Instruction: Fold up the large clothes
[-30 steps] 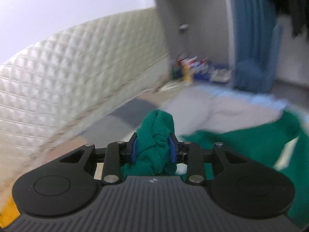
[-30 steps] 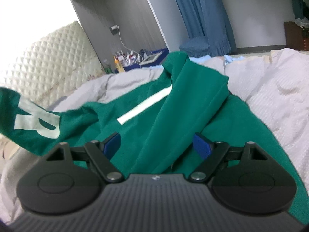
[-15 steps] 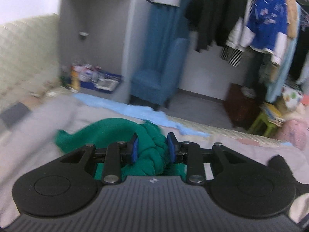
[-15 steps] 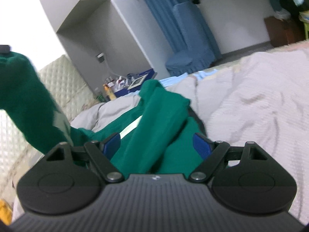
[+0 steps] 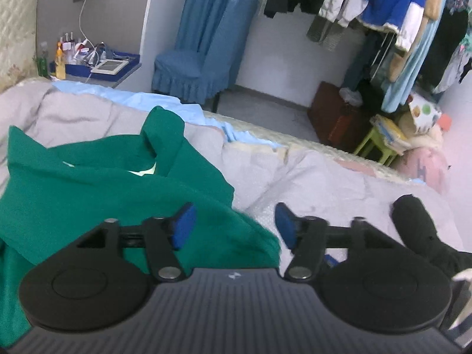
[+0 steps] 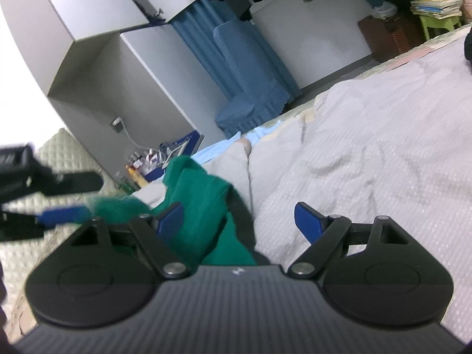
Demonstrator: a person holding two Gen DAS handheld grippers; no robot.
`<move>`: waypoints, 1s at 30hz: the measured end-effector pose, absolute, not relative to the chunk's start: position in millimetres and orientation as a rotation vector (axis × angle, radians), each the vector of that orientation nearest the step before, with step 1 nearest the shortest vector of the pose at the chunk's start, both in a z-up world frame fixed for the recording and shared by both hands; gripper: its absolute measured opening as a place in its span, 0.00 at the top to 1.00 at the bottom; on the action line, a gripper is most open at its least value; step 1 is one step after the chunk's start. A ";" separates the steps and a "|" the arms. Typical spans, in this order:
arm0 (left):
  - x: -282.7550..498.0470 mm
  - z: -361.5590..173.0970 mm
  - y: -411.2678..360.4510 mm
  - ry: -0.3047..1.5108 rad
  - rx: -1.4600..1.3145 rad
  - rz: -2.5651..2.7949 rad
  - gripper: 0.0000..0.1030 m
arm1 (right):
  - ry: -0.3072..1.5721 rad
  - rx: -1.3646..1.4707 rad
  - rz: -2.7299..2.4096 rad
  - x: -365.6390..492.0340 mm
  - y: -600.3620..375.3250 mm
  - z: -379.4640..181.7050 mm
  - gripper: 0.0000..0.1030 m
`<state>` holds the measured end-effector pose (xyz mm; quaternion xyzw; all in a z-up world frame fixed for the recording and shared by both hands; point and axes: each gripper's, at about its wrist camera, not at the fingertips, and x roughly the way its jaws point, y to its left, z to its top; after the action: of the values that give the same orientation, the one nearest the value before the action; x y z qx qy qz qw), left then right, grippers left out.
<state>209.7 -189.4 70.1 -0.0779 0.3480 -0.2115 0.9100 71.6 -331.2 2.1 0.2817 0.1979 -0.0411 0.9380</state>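
Observation:
A green sweatshirt [image 5: 97, 188] lies rumpled on the grey quilt [image 5: 324, 177], with a white stripe showing in a fold. My left gripper [image 5: 233, 225] is open and empty just above its right edge. In the right wrist view the green sweatshirt [image 6: 203, 206] lies at the lower left, and my right gripper [image 6: 239, 221] is open and empty over its edge and the quilt [image 6: 368, 162]. The left gripper's blue finger [image 6: 63, 215] shows blurred at the left of that view.
A black garment [image 5: 419, 230] lies on the quilt at the right. A light blue sheet [image 5: 132, 100] lies along the bed's far edge. Beyond it stand a blue chair [image 5: 203, 62], a cluttered bedside shelf [image 5: 97, 65] and a clothes rack [image 5: 383, 6]. A quilted headboard [image 6: 73, 159] is at left.
My left gripper has opened and let go of the bunched green fabric, which now lies on the bed. Both grippers have swung round towards the foot of the bed.

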 end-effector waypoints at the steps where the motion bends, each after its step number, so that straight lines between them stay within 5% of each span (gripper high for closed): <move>1: 207.9 65.1 -181.3 0.714 -0.181 -0.439 0.30 | 0.397 0.574 -0.096 71.3 -332.6 2.3 0.19; 14: 164.9 -22.9 -66.3 0.486 -0.173 -0.224 0.28 | 0.335 0.316 0.193 76.0 -269.8 19.8 0.18; 23: 202.5 -72.5 -29.4 0.491 -0.149 -0.179 0.29 | 0.500 0.046 0.292 131.9 -193.3 -9.8 0.49; 30: 245.2 -105.8 -6.9 0.535 -0.159 -0.157 0.29 | 0.576 0.010 0.211 170.8 -186.1 -48.8 0.52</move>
<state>245.2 -6.9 -105.8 -0.0786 0.2638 -0.0774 0.9583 170.8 -186.1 -48.8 0.0048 0.2834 0.1039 0.9533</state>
